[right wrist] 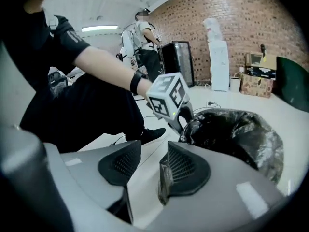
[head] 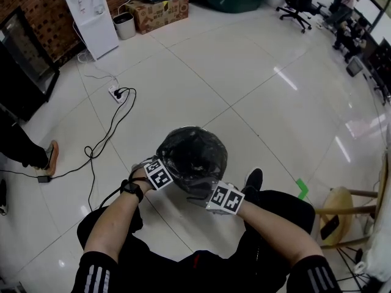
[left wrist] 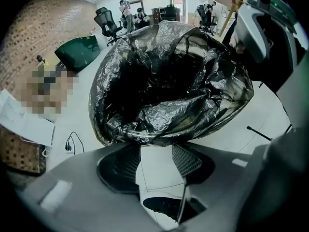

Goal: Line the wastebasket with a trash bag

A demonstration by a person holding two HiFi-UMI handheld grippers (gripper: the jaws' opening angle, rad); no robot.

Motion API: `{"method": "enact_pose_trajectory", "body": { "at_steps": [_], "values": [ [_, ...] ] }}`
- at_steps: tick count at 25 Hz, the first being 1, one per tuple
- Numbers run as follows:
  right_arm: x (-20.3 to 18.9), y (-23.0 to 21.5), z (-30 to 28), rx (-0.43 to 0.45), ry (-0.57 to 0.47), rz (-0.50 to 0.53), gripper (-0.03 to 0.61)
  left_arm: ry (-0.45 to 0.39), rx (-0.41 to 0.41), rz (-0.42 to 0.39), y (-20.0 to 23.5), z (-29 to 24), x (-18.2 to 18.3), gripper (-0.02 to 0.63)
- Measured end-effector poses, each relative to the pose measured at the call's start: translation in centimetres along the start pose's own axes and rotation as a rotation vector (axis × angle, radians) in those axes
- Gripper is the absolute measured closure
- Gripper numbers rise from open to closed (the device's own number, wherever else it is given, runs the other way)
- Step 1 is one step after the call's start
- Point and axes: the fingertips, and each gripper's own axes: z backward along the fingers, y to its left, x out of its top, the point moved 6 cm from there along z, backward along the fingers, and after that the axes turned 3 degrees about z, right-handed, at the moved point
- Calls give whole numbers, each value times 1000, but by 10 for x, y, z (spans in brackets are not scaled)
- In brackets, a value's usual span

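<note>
Wastebasket upright on the tiled floor, mouth up, long axis vertical; black trash bag over its rim. Left gripper at 8 o'clock, right gripper at 5 o'clock: both with jaws apart, nothing between.

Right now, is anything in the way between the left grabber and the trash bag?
No, nothing visible. The left gripper is open right beside the trash bag, with only floor showing between its jaws.

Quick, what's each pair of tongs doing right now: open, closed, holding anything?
Left tongs: open, nothing between them, trash bag just ahead.
Right tongs: open, holding nothing.
</note>
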Motion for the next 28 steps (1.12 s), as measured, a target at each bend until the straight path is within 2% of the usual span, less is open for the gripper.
{"method": "enact_pose_trajectory", "body": {
  "at_steps": [3,6,9,12,15,20,28],
  "values": [
    [11,-17,38,-60,-37,9,394,2,0,-5,0,1,0,414],
    [19,-44,70,-166,-71,5,394,-1,-3,-7,2,5,-1,414],
    [9,-71,86,-256,-20,6,393,-6,-8,4,4,9,-3,414],
    [-21,-95,87,-297,79,-31,383,-9,-7,15,7,12,-7,414],
    [-51,-113,80,-308,161,-64,365,-26,-6,23,12,15,-8,414],
    [-80,-127,60,-302,266,-59,346,-29,-11,20,13,11,-7,414],
    [-105,-140,35,-271,332,-14,319,-23,-5,14,22,-3,-8,414]
  ]
}}
